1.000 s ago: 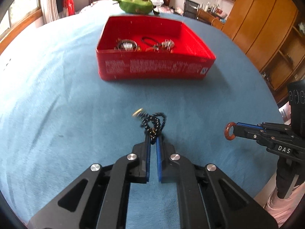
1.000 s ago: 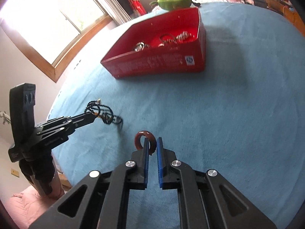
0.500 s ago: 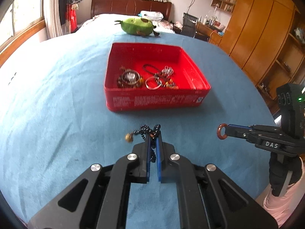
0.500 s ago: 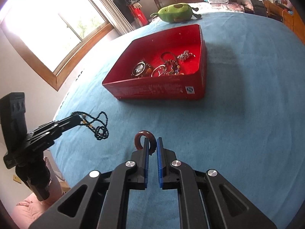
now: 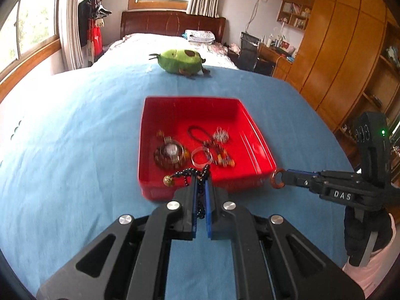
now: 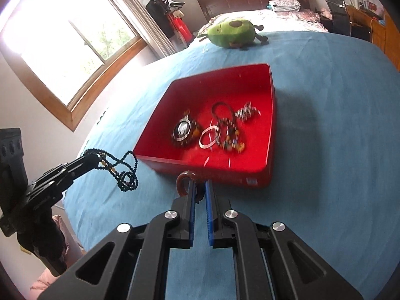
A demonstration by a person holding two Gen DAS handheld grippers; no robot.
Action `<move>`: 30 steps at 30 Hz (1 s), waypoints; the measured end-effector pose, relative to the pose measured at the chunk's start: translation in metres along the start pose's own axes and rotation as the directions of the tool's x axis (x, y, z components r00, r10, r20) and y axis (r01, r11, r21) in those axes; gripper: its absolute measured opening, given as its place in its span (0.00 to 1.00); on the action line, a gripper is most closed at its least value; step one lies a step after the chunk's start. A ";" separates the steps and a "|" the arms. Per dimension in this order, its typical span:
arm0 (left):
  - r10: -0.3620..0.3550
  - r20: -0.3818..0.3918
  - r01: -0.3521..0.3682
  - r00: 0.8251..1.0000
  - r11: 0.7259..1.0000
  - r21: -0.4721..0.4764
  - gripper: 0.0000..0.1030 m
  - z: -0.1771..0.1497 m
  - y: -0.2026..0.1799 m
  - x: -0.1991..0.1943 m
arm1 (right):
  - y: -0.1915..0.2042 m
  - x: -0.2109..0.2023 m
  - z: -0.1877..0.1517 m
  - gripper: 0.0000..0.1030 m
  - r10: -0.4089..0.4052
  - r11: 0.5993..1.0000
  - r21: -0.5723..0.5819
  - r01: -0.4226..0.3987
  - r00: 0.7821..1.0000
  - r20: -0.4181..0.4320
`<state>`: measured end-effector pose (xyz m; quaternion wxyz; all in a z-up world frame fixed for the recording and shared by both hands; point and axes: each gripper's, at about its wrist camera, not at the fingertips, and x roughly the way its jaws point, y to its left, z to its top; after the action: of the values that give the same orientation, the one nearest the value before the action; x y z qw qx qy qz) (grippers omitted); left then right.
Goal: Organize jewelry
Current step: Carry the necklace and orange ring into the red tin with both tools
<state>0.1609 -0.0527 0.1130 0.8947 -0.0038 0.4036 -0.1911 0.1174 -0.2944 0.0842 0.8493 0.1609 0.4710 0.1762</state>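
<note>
Inside the red box (image 5: 252, 135) several pieces already lie, while the left claw (image 5: 200, 190) grips a black bead necklace (image 6: 122, 167) and the right claw (image 6: 199, 192) a brown ring (image 5: 277, 178), both short of it.

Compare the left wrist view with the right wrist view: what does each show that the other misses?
Left wrist only: the wooden wardrobe and the right gripper side-on, shut on the brown ring. Right wrist only: the black bead necklace dangling freely from the left gripper. Both: the red tray with jewelry inside, the green plush toy and the blue cloth.
</note>
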 end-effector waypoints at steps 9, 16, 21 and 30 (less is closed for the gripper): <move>0.048 -0.018 -0.049 0.999 0.998 -0.033 0.03 0.045 0.016 0.056 | -0.009 0.040 0.044 0.07 -0.031 0.999 0.021 0.032 0.998 -0.049; 0.102 -0.091 -0.105 0.991 0.994 -0.033 0.03 0.054 0.032 0.114 | -0.022 0.076 0.059 0.07 -0.054 0.998 0.040 0.058 0.994 -0.096; 0.123 -0.138 -0.128 0.983 0.991 -0.027 0.03 0.052 0.038 0.145 | -0.026 0.092 0.065 0.07 -0.063 0.997 0.044 0.068 0.991 -0.115; 0.152 -0.165 -0.156 0.975 0.988 -0.014 0.03 0.055 0.041 0.167 | -0.032 0.106 0.070 0.07 -0.078 0.995 0.045 0.085 0.989 -0.128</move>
<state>0.3151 -0.0809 0.0231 0.8705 0.0311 0.4774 -0.1154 0.2345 -0.2826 0.0269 0.8200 0.1512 0.5342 0.1394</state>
